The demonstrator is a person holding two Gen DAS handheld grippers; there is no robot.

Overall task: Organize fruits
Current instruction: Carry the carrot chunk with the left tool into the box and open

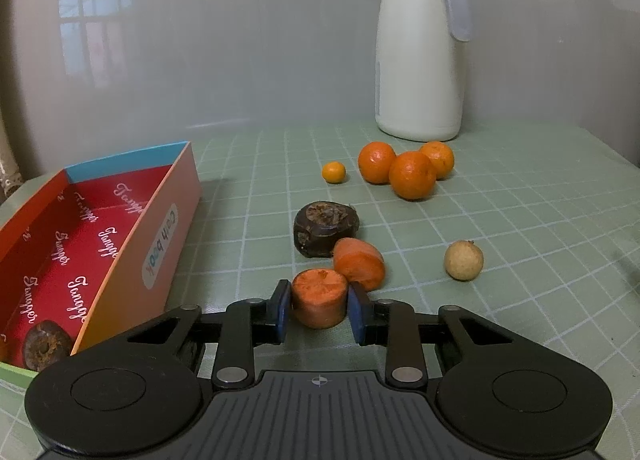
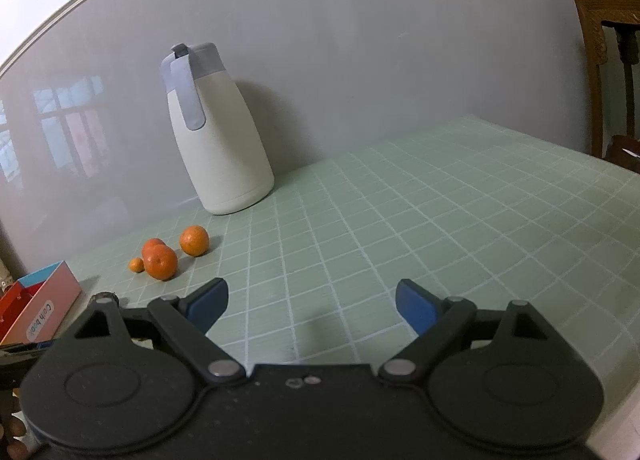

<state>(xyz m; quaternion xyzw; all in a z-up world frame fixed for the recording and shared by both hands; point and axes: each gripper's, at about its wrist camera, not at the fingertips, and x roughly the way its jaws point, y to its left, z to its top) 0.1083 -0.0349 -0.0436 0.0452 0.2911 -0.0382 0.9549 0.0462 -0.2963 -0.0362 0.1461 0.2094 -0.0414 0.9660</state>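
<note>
A red box sat at the left with one dark fruit inside. The left gripper clamped a carrot chunk on the green mat — oranges lay beyond. The right gripper hung wide, holding nothing.

The box is carrying the only readable writing. On its orange long outer side, a white rounded label is showing "Cash book", running lengthwise along that side. Inside the box, the red lining is repeating a white script word that seems to read "Tangger". From the right wrist view, the same label is showing again on the box's side.
</note>
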